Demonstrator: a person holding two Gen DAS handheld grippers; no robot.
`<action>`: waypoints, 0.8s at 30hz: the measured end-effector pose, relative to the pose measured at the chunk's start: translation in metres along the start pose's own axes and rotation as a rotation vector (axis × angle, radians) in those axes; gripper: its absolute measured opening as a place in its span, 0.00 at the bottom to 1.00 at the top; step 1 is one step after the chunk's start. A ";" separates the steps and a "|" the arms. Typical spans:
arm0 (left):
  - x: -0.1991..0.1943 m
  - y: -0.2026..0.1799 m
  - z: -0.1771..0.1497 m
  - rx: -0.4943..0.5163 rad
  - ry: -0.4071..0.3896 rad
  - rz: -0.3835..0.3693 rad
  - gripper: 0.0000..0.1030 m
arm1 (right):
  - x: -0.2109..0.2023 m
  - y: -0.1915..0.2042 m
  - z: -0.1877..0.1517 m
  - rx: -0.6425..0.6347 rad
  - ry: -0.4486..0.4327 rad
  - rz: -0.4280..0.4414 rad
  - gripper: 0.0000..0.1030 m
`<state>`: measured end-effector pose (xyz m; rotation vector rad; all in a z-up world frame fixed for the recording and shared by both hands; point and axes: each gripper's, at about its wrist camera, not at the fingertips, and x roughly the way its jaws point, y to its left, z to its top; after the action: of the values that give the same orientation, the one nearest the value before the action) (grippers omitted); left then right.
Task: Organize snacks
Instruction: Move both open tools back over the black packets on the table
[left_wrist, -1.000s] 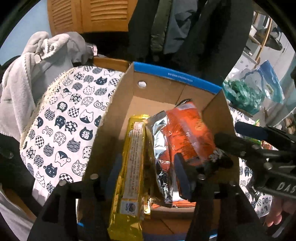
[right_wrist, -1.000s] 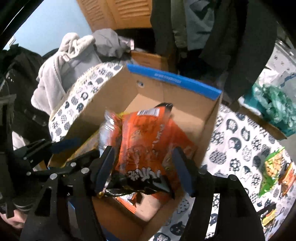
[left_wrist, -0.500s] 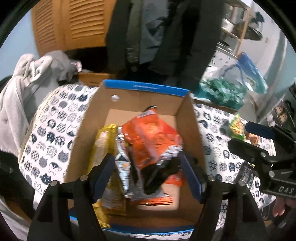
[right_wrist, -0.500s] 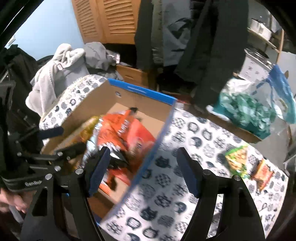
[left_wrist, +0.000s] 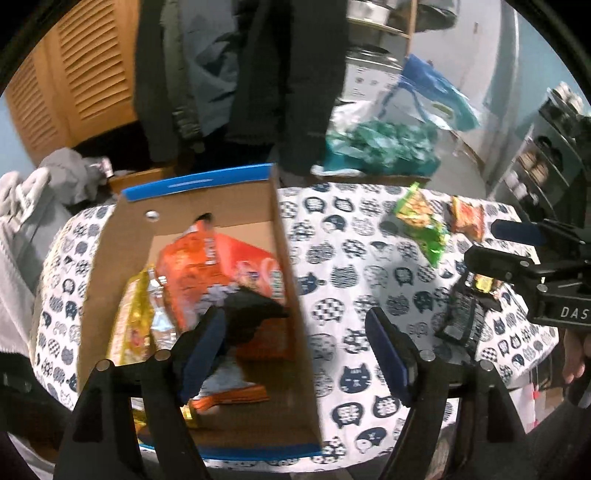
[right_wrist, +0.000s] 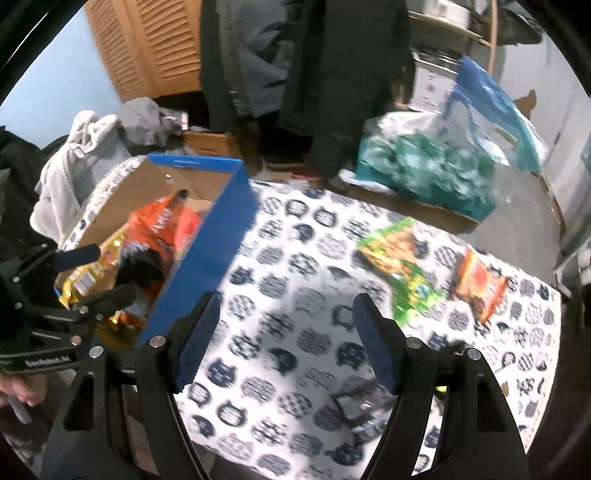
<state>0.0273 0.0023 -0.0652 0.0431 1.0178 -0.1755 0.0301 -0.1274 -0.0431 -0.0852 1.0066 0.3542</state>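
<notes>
A cardboard box (left_wrist: 291, 280) with blue edges stands on the left of the cat-print table and holds an orange snack bag (left_wrist: 207, 273), a yellow packet (left_wrist: 133, 321) and a silver-lined bag. It also shows in the right wrist view (right_wrist: 207, 251). My left gripper (left_wrist: 295, 354) is open and empty above the box's right wall. My right gripper (right_wrist: 284, 343) is open and empty above the tablecloth, right of the box. A green snack bag (right_wrist: 402, 266), a small orange-red packet (right_wrist: 476, 284) and a dark packet (right_wrist: 362, 410) lie loose on the table.
The table wears a white cloth with cat faces (right_wrist: 295, 295). A teal and blue plastic bag (right_wrist: 443, 158) sits at the table's far edge. Coats hang behind, and a grey towel (right_wrist: 77, 162) lies left of the box.
Both grippers have swung right and pulled back from the box. The right gripper let go of the orange bag, which now lies in the box. The left gripper opened wider.
</notes>
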 end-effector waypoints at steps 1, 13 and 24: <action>0.000 -0.004 0.000 0.007 0.003 -0.006 0.77 | -0.002 -0.006 -0.004 0.005 0.003 -0.006 0.72; 0.005 -0.066 0.005 0.117 0.035 -0.085 0.83 | -0.014 -0.077 -0.044 0.081 0.064 -0.036 0.72; 0.023 -0.128 0.031 0.270 0.105 -0.169 0.83 | -0.016 -0.137 -0.055 0.063 0.166 -0.046 0.72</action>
<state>0.0441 -0.1307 -0.0619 0.2142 1.0967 -0.4686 0.0234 -0.2732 -0.0717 -0.0821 1.1770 0.2761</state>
